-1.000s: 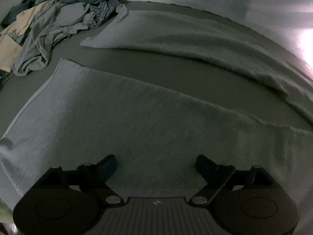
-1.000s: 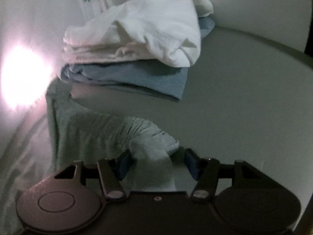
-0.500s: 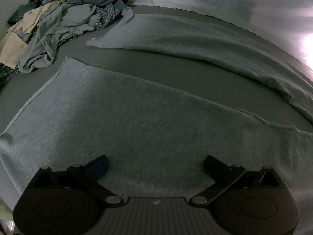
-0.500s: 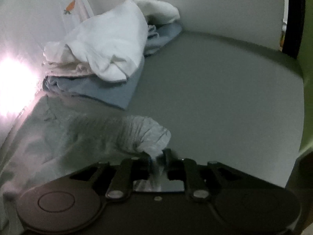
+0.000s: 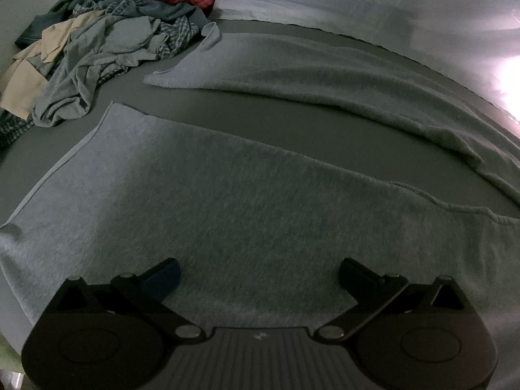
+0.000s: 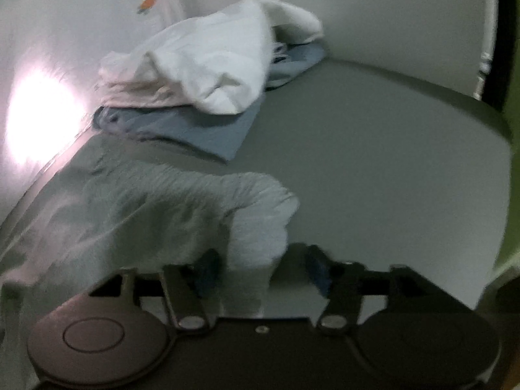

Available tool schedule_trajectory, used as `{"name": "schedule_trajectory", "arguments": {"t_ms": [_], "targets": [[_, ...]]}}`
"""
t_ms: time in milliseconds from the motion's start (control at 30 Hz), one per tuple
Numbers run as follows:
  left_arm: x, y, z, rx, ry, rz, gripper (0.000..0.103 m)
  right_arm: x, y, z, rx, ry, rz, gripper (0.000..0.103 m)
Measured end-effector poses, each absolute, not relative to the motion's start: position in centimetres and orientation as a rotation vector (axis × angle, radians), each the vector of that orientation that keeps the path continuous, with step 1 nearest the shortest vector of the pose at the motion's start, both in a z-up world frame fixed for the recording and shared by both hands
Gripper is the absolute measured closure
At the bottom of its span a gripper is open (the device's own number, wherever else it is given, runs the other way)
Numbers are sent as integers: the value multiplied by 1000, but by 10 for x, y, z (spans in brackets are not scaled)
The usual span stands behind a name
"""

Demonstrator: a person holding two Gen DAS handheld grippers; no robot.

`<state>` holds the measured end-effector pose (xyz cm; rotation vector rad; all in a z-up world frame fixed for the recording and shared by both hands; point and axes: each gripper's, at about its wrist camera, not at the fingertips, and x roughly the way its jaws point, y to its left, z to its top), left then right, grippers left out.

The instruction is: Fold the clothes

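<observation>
the grey trousers [image 5: 247, 201] lie spread on the grey table [image 5: 292, 136], filling the lower and middle part of the left wrist view, with one leg running toward the upper left and the other arcing along the upper right. this flat layout likely serves as preparation for a fold.

the left gripper [image 5: 260, 271] sits low over the near leg, fingers spread wide with bare cloth between them; nothing is pinched. whether the fingertips press the cloth cannot be determined.

in the right wrist view the right gripper [image 6: 263, 266] has its fingers apart, with a bunched end of the trousers [image 6: 260, 221] standing between them at lower centre. the cloth does not appear clamped, though motion blur makes contact with either finger hard to confirm.

a pile of unfolded clothes [image 5: 97, 55] occupies the upper left of the left view, kept apart from the working area. a white and blue stack [image 6: 208, 74] rests at upper centre of the right view, presumably finished items.

a bright glare [image 6: 35, 113] at the left edge washes out the backdrop there. the trousers' waist region is cut off at the right edge of the left view.
</observation>
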<state>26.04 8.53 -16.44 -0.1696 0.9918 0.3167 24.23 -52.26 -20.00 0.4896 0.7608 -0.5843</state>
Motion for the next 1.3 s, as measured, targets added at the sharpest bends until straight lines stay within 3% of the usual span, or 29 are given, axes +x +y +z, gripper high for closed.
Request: {"name": "schedule_trajectory", "arguments": {"t_ms": [167, 367, 767, 1300], "targets": [[263, 87, -163, -167, 1008, 304, 0, 260, -503, -210, 319, 813, -550, 7], [250, 100, -160, -185, 993, 262, 3, 259, -498, -213, 292, 799, -546, 0], [143, 223, -152, -329, 828, 643, 3, 246, -488, -222, 227, 698, -532, 0], [158, 267, -177, -424, 884, 794, 1, 245, -485, -225, 222, 671, -552, 0]]}}
